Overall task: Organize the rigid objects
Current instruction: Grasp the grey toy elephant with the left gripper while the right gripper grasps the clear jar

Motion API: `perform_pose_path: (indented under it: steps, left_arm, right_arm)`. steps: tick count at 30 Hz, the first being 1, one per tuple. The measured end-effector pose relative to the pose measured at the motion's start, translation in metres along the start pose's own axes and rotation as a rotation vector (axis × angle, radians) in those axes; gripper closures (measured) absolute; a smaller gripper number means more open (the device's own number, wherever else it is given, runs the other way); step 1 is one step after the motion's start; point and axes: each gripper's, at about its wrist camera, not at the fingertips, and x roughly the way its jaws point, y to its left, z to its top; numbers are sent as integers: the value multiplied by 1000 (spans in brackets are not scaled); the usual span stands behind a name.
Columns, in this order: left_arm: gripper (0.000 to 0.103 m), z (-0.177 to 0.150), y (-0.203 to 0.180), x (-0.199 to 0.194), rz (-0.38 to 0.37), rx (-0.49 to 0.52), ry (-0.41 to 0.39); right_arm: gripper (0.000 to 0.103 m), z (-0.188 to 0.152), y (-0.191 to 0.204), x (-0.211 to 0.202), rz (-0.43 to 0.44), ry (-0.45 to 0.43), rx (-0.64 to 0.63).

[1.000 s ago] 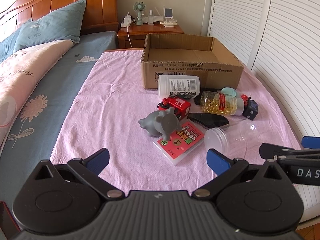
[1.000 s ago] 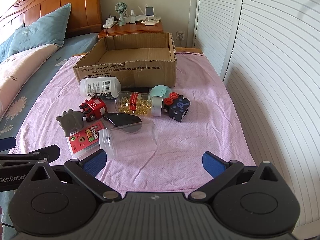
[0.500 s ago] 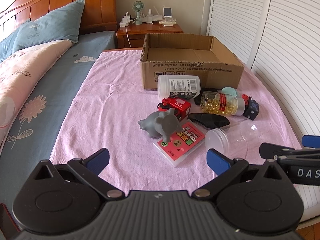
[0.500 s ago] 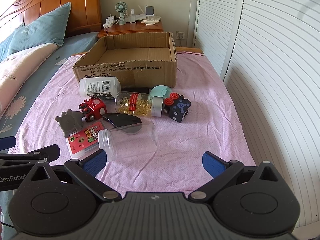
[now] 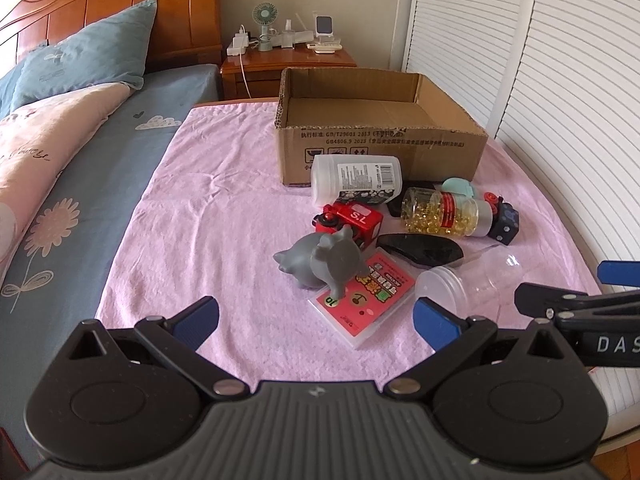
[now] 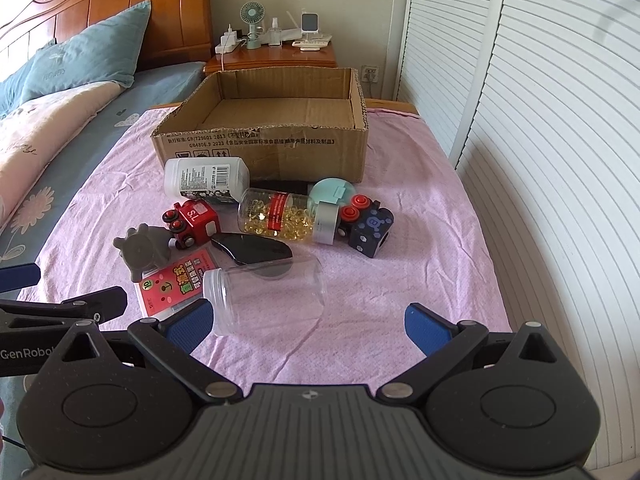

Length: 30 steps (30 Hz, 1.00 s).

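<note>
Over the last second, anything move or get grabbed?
No visible change. The left gripper and right gripper are both open, empty and short of the pile. The clear jar, grey toy and cardboard box lie where they were.

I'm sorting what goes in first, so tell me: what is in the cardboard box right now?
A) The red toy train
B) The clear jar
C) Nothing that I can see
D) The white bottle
C: the right wrist view shows the box with a bare floor, while the white bottle, red train and clear jar all lie on the pink cloth in front of it.
</note>
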Motion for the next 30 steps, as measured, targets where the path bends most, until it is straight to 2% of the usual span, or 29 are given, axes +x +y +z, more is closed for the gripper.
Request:
perform_pose_path:
  steps: [5,10,14,20,25,30]
  left_arm:
    - [1,1,9,5,-41,-3,-6]
    - [1,0,20,14,-45,10,3]
    - [1,-1,33,21,-60,0,11]
    - [1,2,43,28,-81,16,16]
    - [1,8,46,31,-103,38,9]
    - [1,18,44,43,-169,47,14]
  right_arm:
    - [0,5,1,3,48,-25,-21]
    - [0,9,-1,11,88,-61,-66]
    - [0,13,2,25,74,-37,-102]
    - [0,14,18,45,135,-12,-158]
    - [0,8,30,63,98,10,-243]
    - [0,1,21,73,78,42,-240]
